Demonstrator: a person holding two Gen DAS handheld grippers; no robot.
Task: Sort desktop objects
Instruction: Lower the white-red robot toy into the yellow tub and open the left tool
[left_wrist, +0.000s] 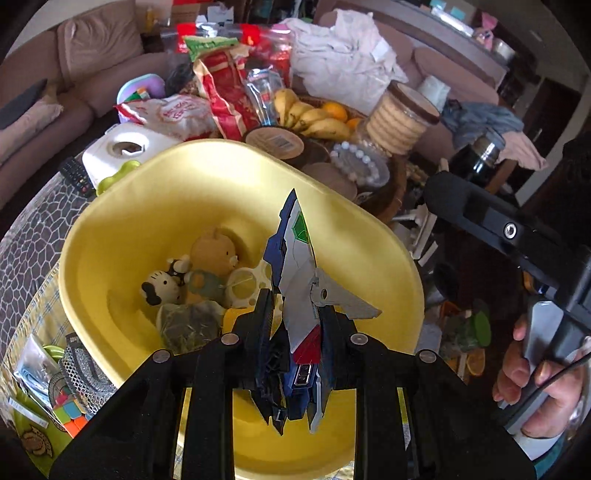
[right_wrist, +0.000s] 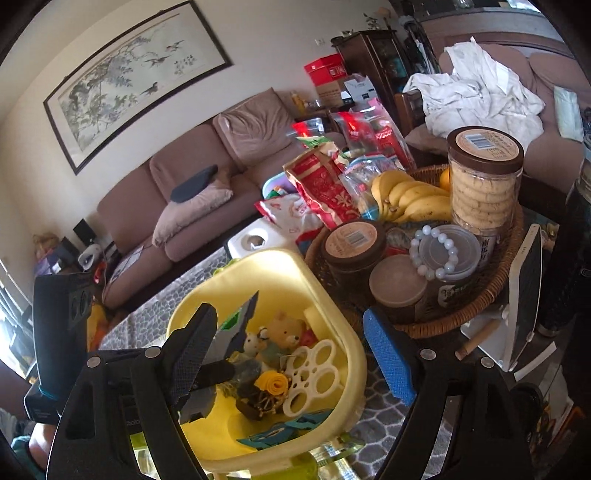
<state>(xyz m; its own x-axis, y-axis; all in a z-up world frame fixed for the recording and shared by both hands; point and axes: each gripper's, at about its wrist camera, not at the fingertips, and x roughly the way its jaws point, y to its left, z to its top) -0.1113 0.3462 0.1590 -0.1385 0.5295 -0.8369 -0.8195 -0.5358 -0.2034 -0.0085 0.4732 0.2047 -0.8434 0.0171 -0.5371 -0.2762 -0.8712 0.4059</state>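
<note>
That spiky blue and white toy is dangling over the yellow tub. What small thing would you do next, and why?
Probably lower it a little and open the left tongs. They are shut on the blue and white model toy, which hangs directly above the yellow tub where other small toys already lie. The right tongs are open and hold nothing.

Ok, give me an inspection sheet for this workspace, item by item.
Surface: table with a grey pebble-pattern cover.
Job's things: yellow bin holding a bear toy, a cat toy and a white ring toy; blue and white robot model part above the bin.
Clutter: wicker basket with bananas, cookie jar, bead bracelet; snack bags; tissue box.
Grippers: left tool shut on the model part; right tool open, holding nothing.
Cables: nothing seen.
Surroundings: sofa, framed painting.
</note>
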